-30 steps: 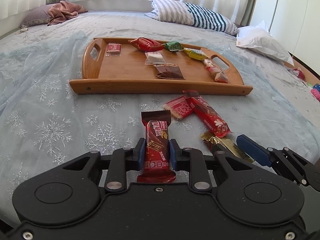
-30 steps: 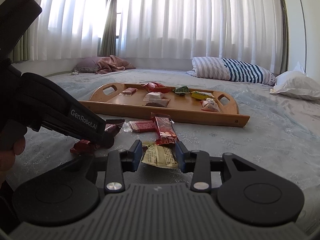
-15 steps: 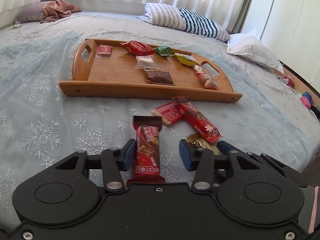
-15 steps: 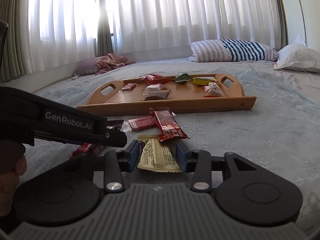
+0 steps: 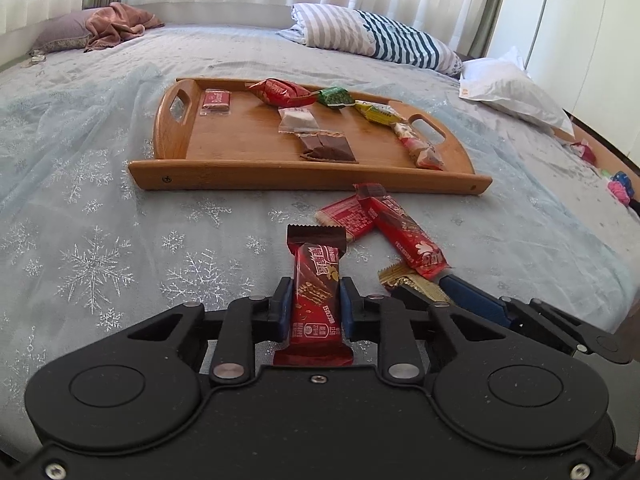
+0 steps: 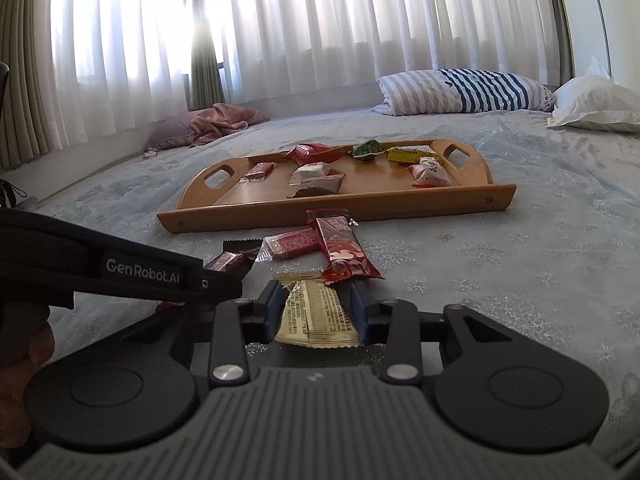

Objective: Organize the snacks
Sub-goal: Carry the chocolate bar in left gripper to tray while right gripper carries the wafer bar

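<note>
The left gripper (image 5: 313,304) has its jaws closing, clenched on a red chocolate wafer bar (image 5: 316,300) above the bed (image 5: 100,240), near its front edge. The right gripper (image 6: 316,308) has its jaws closing on a gold snack packet (image 6: 316,314), pads pressing its sides. 2 red bars (image 5: 380,224) lie just before the wooden tray (image 5: 248,148), which carries 7 snacks mid-bed.

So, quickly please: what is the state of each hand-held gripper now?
Left hand-held gripper: closing, pads pressing on the red snack bar.
Right hand-held gripper: closing, pads pressing on the yellow snack packet.
</note>
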`<action>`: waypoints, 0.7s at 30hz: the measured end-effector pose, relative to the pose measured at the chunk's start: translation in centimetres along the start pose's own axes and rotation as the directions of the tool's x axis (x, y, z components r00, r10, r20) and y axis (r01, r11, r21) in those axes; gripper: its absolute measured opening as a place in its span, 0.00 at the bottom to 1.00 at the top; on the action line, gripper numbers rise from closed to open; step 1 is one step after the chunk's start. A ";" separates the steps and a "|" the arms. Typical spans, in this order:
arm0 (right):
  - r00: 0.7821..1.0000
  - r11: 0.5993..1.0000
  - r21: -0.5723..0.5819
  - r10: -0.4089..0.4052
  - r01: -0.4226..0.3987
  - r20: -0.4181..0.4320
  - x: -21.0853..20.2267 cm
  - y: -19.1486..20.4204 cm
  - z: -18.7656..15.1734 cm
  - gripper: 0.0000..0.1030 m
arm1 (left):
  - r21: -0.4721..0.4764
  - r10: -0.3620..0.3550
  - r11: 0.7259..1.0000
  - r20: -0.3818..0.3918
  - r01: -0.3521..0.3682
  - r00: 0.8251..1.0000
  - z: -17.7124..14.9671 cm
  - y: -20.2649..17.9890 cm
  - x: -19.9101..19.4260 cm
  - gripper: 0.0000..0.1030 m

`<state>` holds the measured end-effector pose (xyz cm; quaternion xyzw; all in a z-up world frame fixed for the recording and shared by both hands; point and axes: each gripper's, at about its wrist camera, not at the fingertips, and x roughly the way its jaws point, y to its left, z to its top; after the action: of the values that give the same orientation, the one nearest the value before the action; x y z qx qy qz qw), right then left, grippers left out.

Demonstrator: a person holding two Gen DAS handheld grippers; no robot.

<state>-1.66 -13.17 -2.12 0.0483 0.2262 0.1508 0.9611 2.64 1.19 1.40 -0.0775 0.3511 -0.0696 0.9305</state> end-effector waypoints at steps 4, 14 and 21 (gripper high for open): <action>0.999 0.999 0.012 0.033 -0.033 0.004 -0.5 0.0 0.1 0.40 | -0.018 -0.003 1.000 0.014 0.004 1.000 0.4 0.2 -0.6 0.22; 0.994 0.998 -0.051 0.040 -0.035 0.104 -1.8 0.9 1.0 0.39 | -0.047 0.046 0.998 0.085 -0.042 0.995 2.4 1.4 -2.0 0.22; 0.985 0.997 -0.080 0.013 0.001 0.169 -1.4 1.0 2.6 0.39 | -0.076 0.067 0.995 0.099 -0.059 0.993 3.8 2.6 -1.6 0.22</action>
<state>-2.01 -12.74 0.94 0.0234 0.1373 0.1580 0.9776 4.21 4.37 4.72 -0.1038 0.3081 -0.0233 0.9454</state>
